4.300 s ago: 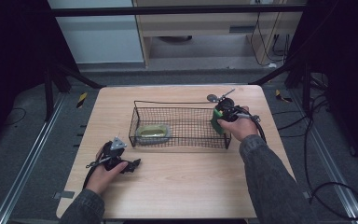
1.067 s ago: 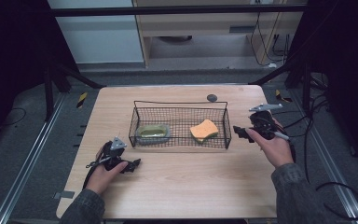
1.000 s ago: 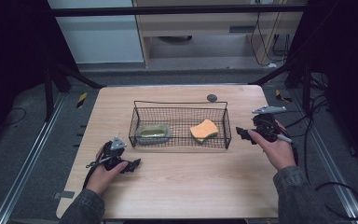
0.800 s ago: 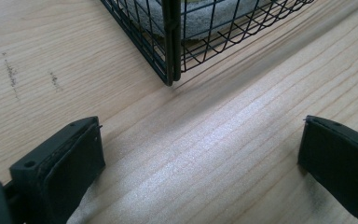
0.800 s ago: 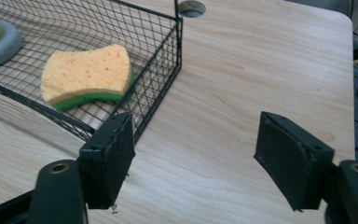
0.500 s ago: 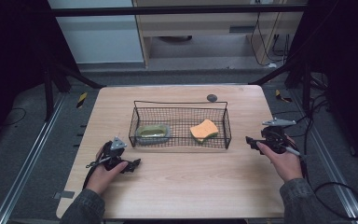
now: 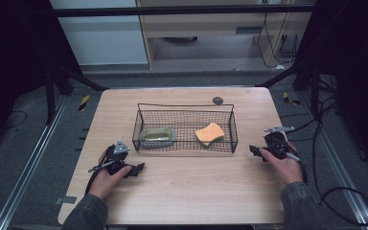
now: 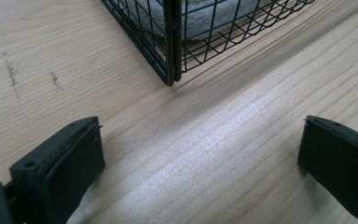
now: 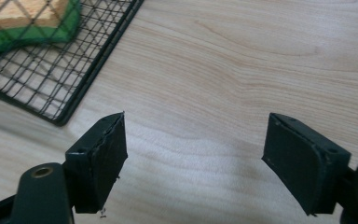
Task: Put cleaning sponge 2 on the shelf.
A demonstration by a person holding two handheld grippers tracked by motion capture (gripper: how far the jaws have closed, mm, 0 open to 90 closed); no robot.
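Both grippers' fingers apart, empty; sponge (image 7: 209, 133) in basket (image 7: 187, 108), frame center, looks soft and light, so pinch its edges.

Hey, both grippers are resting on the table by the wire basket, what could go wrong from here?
1. The left gripper sits close to the wire basket's near corner; a forward push might nudge the basket.
2. The right gripper's cable trails off the table edge and could snag.
3. The orange sponge leans against the basket's right end, so a knock there may shift it.
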